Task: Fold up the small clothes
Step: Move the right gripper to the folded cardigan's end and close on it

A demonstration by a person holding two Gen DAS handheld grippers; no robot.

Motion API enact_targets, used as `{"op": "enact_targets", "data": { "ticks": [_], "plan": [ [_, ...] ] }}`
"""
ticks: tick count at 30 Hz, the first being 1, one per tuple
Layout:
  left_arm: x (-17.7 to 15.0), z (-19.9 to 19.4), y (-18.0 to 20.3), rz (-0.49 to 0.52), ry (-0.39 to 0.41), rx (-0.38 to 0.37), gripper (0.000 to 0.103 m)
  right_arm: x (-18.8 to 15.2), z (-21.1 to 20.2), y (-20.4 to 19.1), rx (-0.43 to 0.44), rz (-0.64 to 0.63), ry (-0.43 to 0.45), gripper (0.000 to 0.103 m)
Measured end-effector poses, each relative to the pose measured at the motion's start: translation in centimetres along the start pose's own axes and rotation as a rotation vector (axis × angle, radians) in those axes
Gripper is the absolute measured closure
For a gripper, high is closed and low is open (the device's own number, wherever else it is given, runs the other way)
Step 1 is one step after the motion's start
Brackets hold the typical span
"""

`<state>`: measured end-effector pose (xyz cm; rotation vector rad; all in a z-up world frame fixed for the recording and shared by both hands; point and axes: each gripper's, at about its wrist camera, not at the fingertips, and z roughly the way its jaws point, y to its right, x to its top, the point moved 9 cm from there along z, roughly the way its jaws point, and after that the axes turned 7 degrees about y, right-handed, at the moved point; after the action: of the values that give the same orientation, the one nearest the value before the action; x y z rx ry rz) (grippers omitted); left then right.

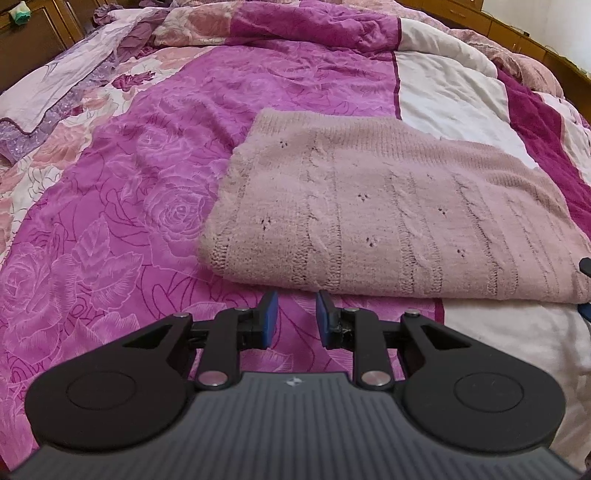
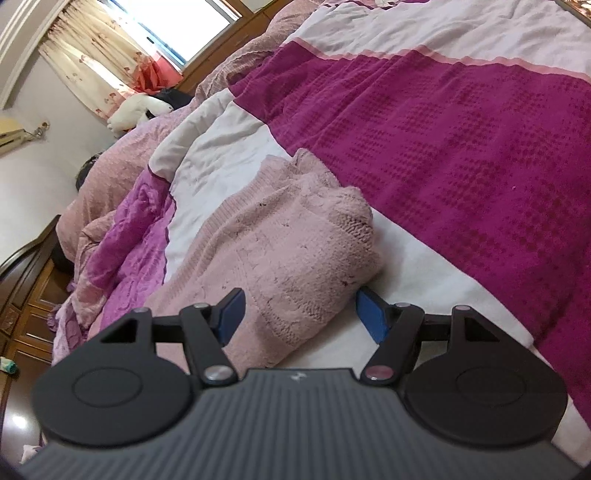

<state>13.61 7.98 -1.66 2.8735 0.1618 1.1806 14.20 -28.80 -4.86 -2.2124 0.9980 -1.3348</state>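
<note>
Sweater, pale pink cable knit, lies already folded into a flat rectangle on the bed, just ahead of the left claw and spreading off to its right. In the right wrist view the same garment's bulky end sits directly in front of the right claw, partly between its blue pads.

Left claw: jaws narrow, a small gap between the pads, nothing in it; it hovers just short of the sweater's near fold. Right claw: jaws wide, the left pad over the knit, the right pad over the white sheet just beside the sweater's edge. No pad appears to press on the wool, so I judge nothing is held.

By my reading, a fold or two is done and the right claw is lining up on the end of the bundle (for a last fold or a tidy, hard to say which). The next move would call for closing on the thick layered edge without dragging the lower layers loose, since loose knit slides and stretches.

Beneath it, a quilt in magenta rose print with white panels; to the right of the right claw, a dark magenta waffle blanket. Beyond it are rumpled bedding, wooden furniture, a curtained window, and a white soft toy.
</note>
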Motion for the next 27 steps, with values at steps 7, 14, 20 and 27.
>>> {"op": "enact_targets", "data": {
  "ticks": [7, 14, 20, 27],
  "plan": [
    [-0.1, 0.2, 0.3, 0.012, -0.008, 0.004, 0.074, 0.7, 0.3, 0.7, 0.005, 0.052, 0.039, 0.035],
    [-0.1, 0.2, 0.2, 0.015, -0.010, 0.008, 0.074, 1.3, 1.5, 0.8, -0.003, 0.080, 0.053, 0.034],
    [-0.1, 0.3, 0.2, 0.016, -0.013, 0.011, 0.074, 1.4, 2.0, 1.0, -0.006, 0.095, 0.067, 0.034],
    [-0.2, 0.3, 0.2, 0.021, -0.018, 0.014, 0.074, 1.5, 2.5, 0.9, -0.009, 0.096, 0.087, 0.034]
  ]
}}
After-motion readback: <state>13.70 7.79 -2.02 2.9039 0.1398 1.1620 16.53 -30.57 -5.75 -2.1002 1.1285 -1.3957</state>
